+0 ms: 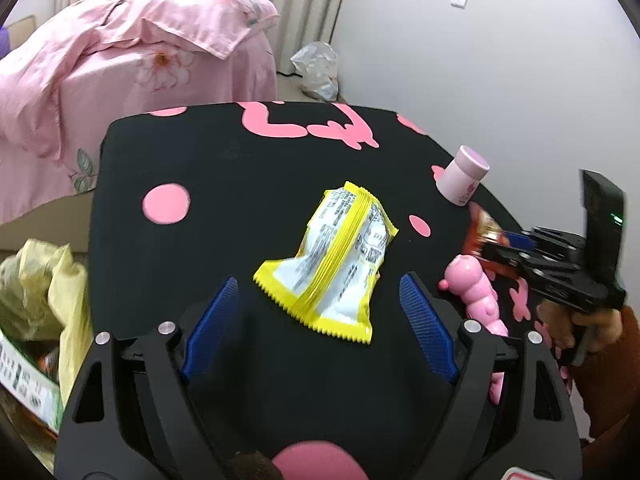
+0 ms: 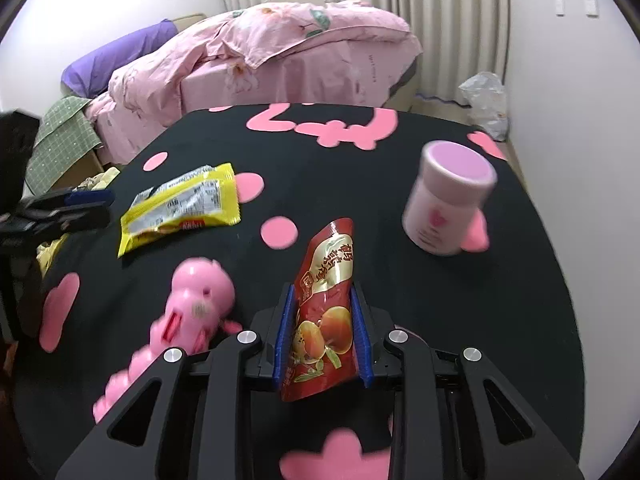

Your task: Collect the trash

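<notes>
A yellow snack wrapper [image 1: 334,266] lies flat on the black table with pink shapes [image 1: 240,168], just ahead of my left gripper [image 1: 318,294], which stands wide open with its blue pads [image 1: 212,320] either side of the wrapper's near end, not touching it. My right gripper [image 2: 322,300] is shut on a red snack packet [image 2: 326,300], which stands up between its blue pads [image 2: 286,332]. In the right wrist view the yellow wrapper [image 2: 180,208] lies to the left. The right gripper [image 1: 504,250] also shows at the right of the left wrist view, with the red packet [image 1: 480,230].
A pink toy [image 2: 192,308] lies beside the right gripper, and a pink-lidded jar [image 2: 450,204] stands at the right. A bin lined with a yellowish bag [image 1: 44,280] sits left of the table. A bed with pink bedding [image 2: 280,52] is behind. A clear plastic bag [image 1: 316,70] lies by the wall.
</notes>
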`<action>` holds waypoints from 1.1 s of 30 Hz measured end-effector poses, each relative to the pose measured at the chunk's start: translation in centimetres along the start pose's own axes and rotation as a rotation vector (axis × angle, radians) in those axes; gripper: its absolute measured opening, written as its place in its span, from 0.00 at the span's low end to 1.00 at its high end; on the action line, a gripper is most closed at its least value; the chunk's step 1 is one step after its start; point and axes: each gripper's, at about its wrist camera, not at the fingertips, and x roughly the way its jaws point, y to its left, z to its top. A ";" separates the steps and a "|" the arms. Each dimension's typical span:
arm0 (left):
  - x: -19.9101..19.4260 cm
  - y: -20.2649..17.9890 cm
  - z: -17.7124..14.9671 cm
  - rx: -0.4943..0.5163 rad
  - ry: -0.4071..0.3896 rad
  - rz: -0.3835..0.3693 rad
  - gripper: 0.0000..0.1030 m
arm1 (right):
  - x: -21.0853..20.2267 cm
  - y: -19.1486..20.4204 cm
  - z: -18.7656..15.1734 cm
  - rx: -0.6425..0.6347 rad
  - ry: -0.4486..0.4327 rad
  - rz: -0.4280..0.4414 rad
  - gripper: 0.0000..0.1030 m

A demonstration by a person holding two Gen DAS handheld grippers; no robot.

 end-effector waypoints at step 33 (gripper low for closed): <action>-0.7 0.1 0.9 -0.055 0.004 0.033 0.39 | -1.4 -0.2 -2.7 0.070 -0.017 0.011 0.26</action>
